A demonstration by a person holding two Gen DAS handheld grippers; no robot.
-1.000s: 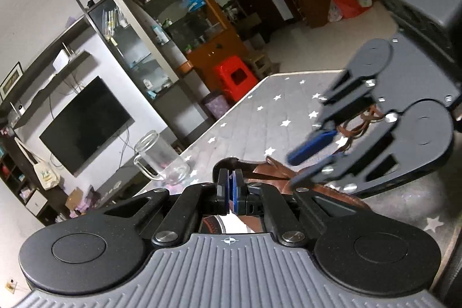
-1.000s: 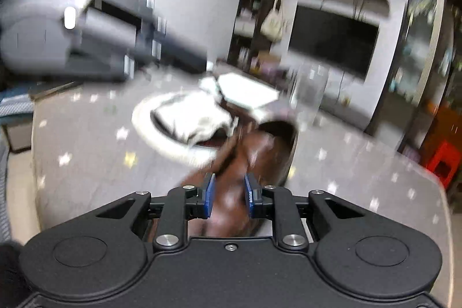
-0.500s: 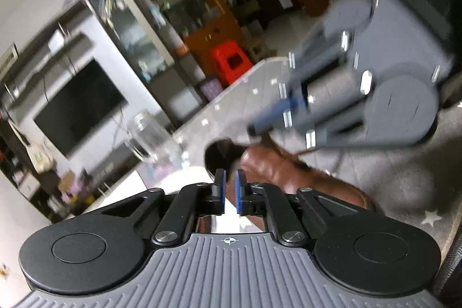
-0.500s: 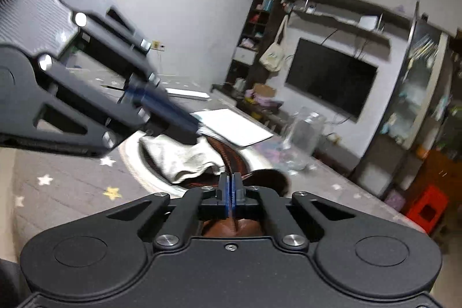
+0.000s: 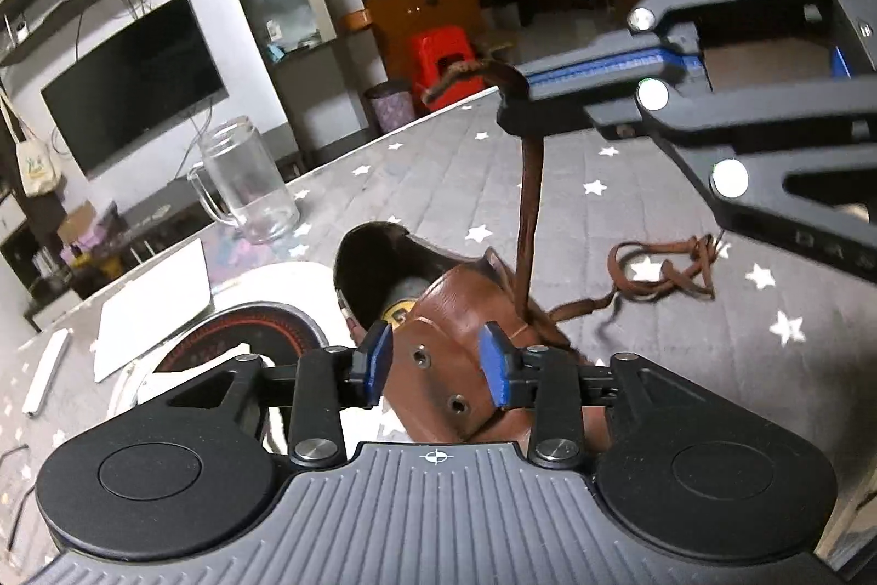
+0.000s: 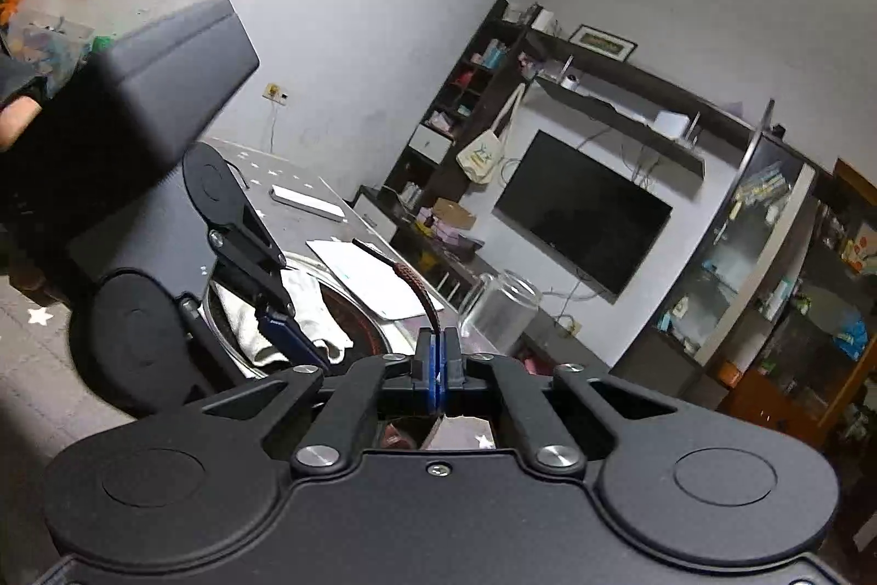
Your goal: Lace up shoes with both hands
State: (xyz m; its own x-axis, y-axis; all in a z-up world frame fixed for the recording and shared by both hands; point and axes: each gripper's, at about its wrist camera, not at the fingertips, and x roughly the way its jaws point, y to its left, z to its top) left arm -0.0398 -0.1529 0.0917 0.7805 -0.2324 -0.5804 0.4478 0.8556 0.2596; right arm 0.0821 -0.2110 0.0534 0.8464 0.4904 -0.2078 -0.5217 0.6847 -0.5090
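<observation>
From my left wrist camera I get the brown leather shoe (image 5: 466,344) lying on the grey star-printed table cover (image 5: 647,157), its eyelet flap showing between my left gripper (image 5: 436,365) fingers; the right wrist camera sees almost nothing of the shoe, only a sliver of brown under its own linkage, but it does show the white cloth (image 6: 307,311) in the round tray (image 6: 362,327), which the left view hides. The left view alone shows the loose tangle of lace (image 5: 666,267) lying on the cover to the shoe's right. A yellow label sits inside the shoe, too small for me to read. My left gripper's jaws are opening, with the leather flap between the blue pads and not pressed. My right gripper (image 6: 437,360) is clamped tight on the brown lace end (image 6: 419,286), drawing the strand up taut from the shoe. A glass mug (image 5: 246,182) stands behind the shoe.
</observation>
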